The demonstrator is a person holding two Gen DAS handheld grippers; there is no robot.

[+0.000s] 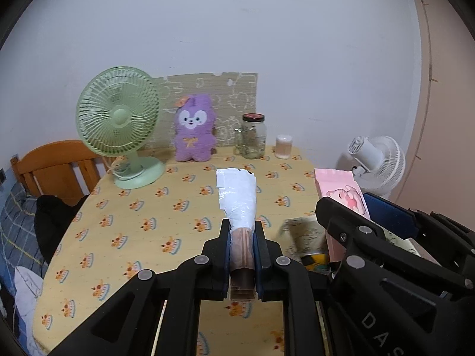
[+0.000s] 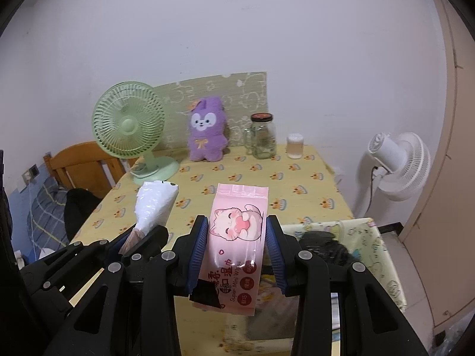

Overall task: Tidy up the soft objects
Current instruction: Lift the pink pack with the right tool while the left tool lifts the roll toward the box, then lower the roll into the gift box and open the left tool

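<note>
My left gripper (image 1: 242,231) is shut on a white plastic-wrapped pack (image 1: 237,197) with a brown end, held above the yellow tablecloth (image 1: 142,207). It also shows in the right wrist view (image 2: 156,204). My right gripper (image 2: 237,231) is shut on a pink wet-wipes pack (image 2: 236,243) with a cat picture, held above the table's near edge. That pack shows at the right of the left wrist view (image 1: 341,192). A purple plush toy (image 1: 194,129) stands upright at the back of the table.
A green desk fan (image 1: 120,121) stands back left. A glass jar (image 1: 253,136) and a small white-lidded jar (image 1: 283,146) stand back right. A white fan (image 2: 399,166) stands off the table at right. A patterned fabric box (image 2: 365,246) sits near right. A wooden chair (image 1: 56,169) is at left.
</note>
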